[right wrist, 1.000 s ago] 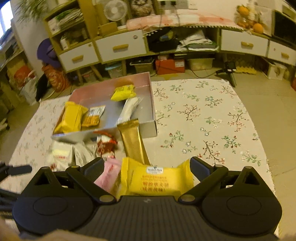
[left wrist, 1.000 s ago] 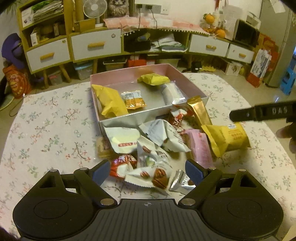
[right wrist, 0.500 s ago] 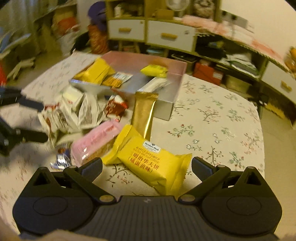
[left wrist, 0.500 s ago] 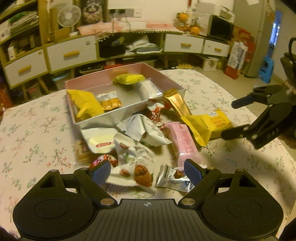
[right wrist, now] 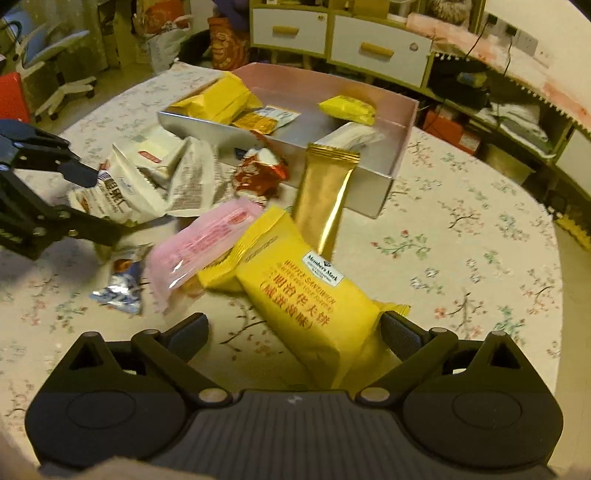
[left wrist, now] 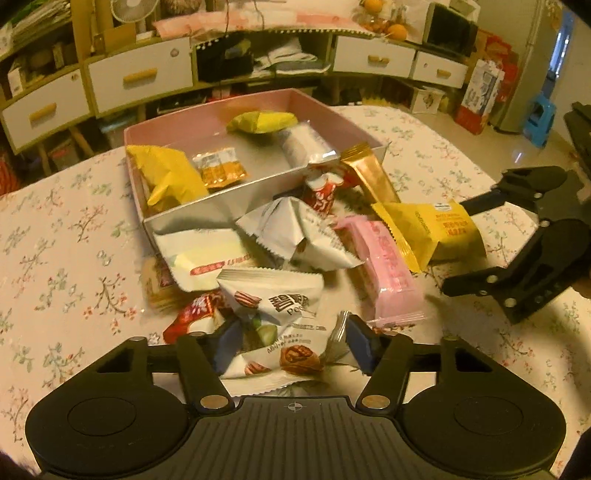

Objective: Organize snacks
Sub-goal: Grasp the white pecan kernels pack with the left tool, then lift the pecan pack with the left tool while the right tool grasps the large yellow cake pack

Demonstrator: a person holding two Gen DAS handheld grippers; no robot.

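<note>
On the floral tablecloth (left wrist: 66, 236) before drawer cabinets (left wrist: 140, 77), both grippers' fingers gape, straddling unheld snack packets (left wrist: 273, 306)

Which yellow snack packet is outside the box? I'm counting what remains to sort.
The yellow waffle sandwich packet with the Member's Mark label lies on the tablecloth between the right gripper's open fingers; the other yellow packets sit inside the pink box.

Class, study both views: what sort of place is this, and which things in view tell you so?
Most likely a lived-in home room. A table with a floral tablecloth stands before a shelf unit with white drawers, with a desk fan and oranges on top, and clutter stored underneath.
</note>
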